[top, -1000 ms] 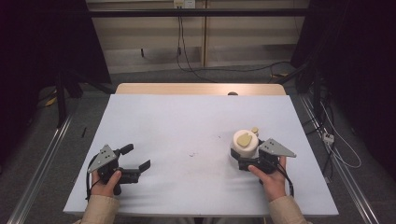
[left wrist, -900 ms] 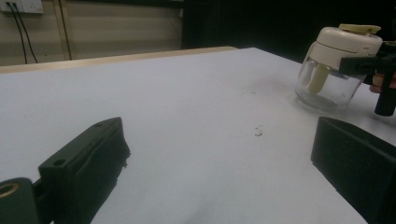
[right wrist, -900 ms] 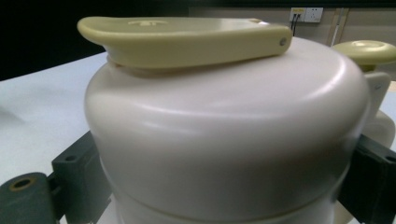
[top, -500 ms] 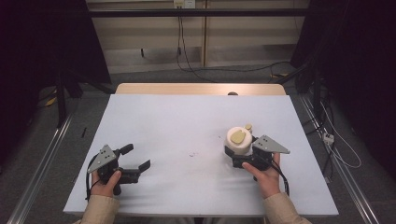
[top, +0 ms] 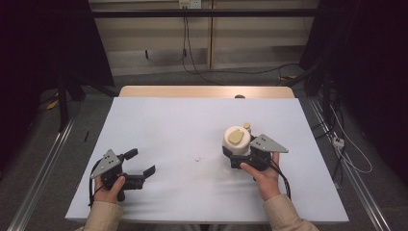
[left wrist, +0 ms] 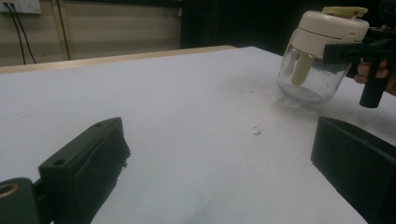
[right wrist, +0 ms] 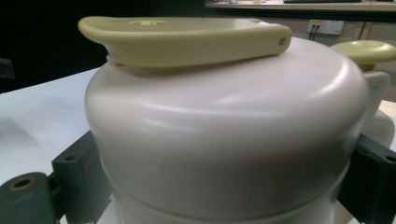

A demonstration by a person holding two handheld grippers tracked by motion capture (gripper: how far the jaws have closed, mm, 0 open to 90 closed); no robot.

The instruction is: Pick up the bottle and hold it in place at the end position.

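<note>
The left gripper rests near the front left corner of the white table, well to the left of the jar, its jaws spread apart on nothing, just as they stood a second ago; in the left gripper view a small dark speck lies on the sheet between it and the jar; the glass jar, with its cream lid and yellow-green flip tab, has slid leftward across the table over the last second, carried by the right gripper, whose jaws are clamped on either side of the lid; in the left gripper view the jar seems tilted and barely off the sheet, though I cannot tell whether its base touches; I judge the jar is being brought towards the middle, perhaps so the idle gripper can join in; a faint embossed mark on the tab is too small to read, and no brand or label is legible.
</note>
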